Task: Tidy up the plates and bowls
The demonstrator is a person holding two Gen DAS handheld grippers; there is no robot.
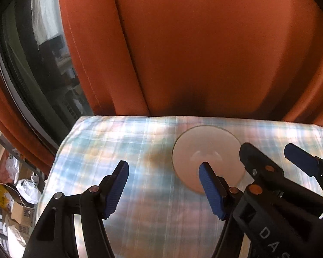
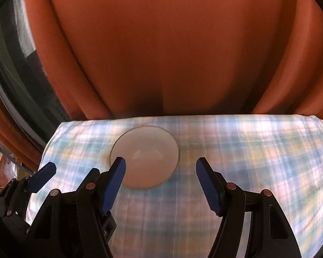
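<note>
Both the left gripper and right gripper hover with jaws apart, holding nothing, near the pale plate. It lies flat on the plaid cloth covering the tabletop, so a finger could snag fabric or skid off the low rim.

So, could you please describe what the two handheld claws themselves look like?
Both match. The left claw and right claw have black plastic frames with slotted, curved arms, each carrying two ribbed blue pads. Round silver pivot pins sit at the joints; on the right claw seen from the left camera they look copper-orange. White letters "DAS" mark its body. No cables or sleeves show.
</note>
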